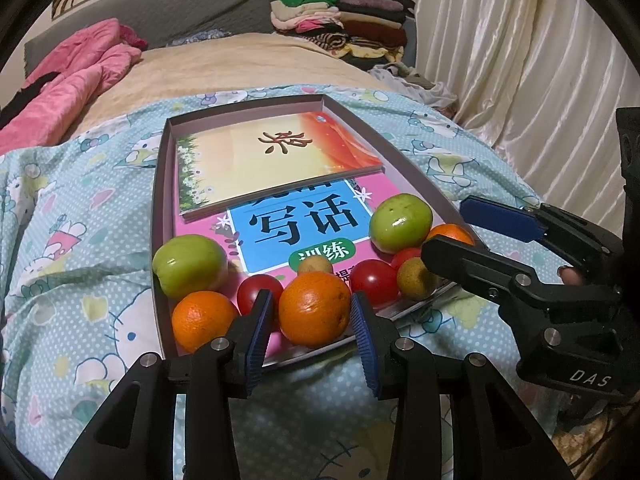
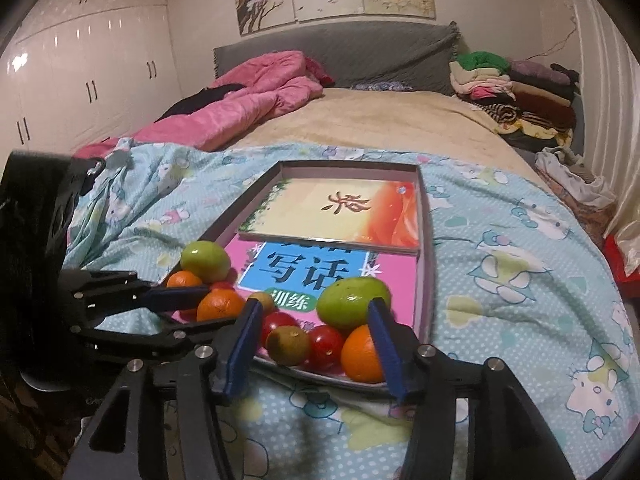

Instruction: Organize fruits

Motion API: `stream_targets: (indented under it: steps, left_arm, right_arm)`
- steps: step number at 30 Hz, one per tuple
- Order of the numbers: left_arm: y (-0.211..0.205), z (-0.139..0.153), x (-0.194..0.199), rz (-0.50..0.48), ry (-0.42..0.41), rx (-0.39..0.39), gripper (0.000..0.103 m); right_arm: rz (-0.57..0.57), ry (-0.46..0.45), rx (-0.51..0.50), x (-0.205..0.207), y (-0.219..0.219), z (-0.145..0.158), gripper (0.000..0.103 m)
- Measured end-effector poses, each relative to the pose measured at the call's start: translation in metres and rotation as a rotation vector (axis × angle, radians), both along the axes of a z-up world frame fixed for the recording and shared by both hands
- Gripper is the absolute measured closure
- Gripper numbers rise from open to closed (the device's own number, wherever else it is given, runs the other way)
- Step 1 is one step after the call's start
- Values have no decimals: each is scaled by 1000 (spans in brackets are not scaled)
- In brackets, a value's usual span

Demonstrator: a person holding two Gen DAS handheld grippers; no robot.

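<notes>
A shallow box tray [image 1: 160, 184] lies on the bed, with two books in it and fruit along its near edge. My left gripper [image 1: 312, 308] is shut on an orange [image 1: 314, 312] that rests in the tray. Beside it are another orange [image 1: 204, 320], a green fruit [image 1: 188, 266] and red tomatoes [image 1: 374, 282]. My right gripper [image 2: 315, 303] is open over a brown fruit [image 2: 288, 344], a tomato [image 2: 324, 342], an orange [image 2: 360, 354] and a green fruit [image 2: 352, 308], gripping none. The right gripper [image 1: 446, 226] also shows in the left wrist view, at the tray's right corner.
The tray sits on a blue cartoon-print quilt [image 2: 520, 280] over a beige bed. A pink blanket [image 2: 248, 96] lies at the far left and folded clothes [image 2: 512, 92] are stacked at the far right. White curtains [image 1: 520, 60] hang on the right, and white wardrobes [image 2: 88, 68] stand on the left.
</notes>
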State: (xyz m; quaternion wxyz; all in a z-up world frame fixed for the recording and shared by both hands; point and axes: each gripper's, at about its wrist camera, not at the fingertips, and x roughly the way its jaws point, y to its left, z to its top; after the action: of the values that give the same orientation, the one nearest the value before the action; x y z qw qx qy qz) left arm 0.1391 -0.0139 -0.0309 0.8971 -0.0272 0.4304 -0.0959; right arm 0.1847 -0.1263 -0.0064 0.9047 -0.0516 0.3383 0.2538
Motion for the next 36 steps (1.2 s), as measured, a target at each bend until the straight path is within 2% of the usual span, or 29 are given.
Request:
stream_targets:
  steps: [4, 7, 15, 21, 24, 29, 32, 36]
  left_arm:
    - [2, 1, 0, 6, 2, -3, 59]
    - [2, 1, -1, 11, 3, -4, 55]
    - [4, 6, -4, 19, -10, -13, 46]
    - [9, 16, -10, 55, -40, -21, 37]
    - [14, 23, -15, 85, -57, -39, 33]
    - [26, 32, -27, 147, -62, -76, 27]
    - [34, 48, -42, 188, -89, -118, 24]
    - [39, 60, -53, 242, -67, -87, 24]
  right_arm:
    - [-19, -18, 0, -1, -3, 3, 40]
    - [-38, -29, 7, -2, -6, 5, 29]
    - [-85, -45, 13, -2, -14, 7, 20]
    - [-123, -74, 37, -5, -20, 14, 10]
    - [-138, -99, 47, -11, -23, 19, 1]
    - [-145, -127, 93, -23, -25, 32, 1]
    - [-153, -140, 125, -33, -27, 42, 1]
    - [-192, -107, 169, -44, -30, 56, 1]
